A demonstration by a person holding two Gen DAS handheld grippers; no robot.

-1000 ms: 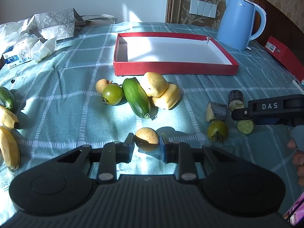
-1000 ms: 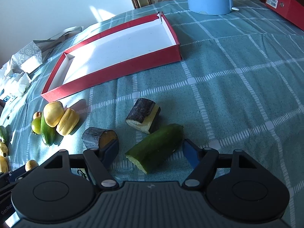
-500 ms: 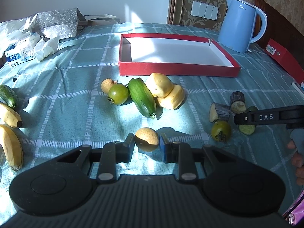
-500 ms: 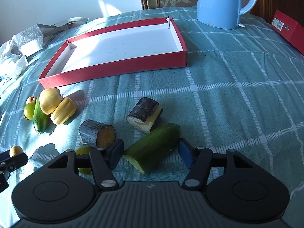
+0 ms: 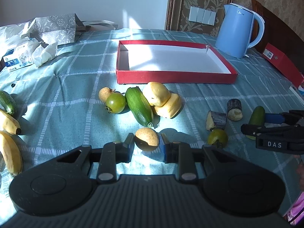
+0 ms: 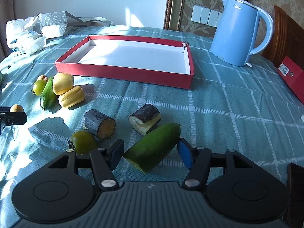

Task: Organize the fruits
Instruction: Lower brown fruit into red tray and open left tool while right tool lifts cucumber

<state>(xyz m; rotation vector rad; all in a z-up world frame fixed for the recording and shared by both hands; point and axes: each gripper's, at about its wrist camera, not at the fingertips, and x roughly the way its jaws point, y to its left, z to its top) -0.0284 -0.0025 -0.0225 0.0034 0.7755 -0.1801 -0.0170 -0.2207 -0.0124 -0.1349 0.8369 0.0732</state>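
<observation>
A big table is covered with a blue-green checked cloth (image 5: 72,87). Bright sun falls across it and makes dark shadows. Behind the table is a pale wall, and beside it a wall with gold flower paper and white light switches (image 5: 202,14).

A flat red box (image 5: 174,77) with a white inside sits in the middle of the table. A blue kettle (image 5: 238,29) stands behind its right corner. On the far left lie a gray patterned bag (image 5: 55,28) and crumpled white tissues (image 5: 44,54). A red carton (image 5: 283,64) lies by the right edge.

The left gripper (image 5: 146,144) pinches a small round brown fruit (image 5: 147,138) just above the cloth. The right gripper (image 6: 150,150) has a cut piece of cucumber (image 6: 153,147) between its tongs; both pads touch it.

Near the red box lie a green tomato (image 5: 115,102), a whole cucumber (image 5: 139,106) and two yellow fruits (image 5: 163,100), all bunched together. Two dark-skinned chunks (image 6: 100,123) and another green tomato (image 6: 83,141) lie beside the right gripper. Bananas (image 5: 9,136) lie on the left edge.
</observation>
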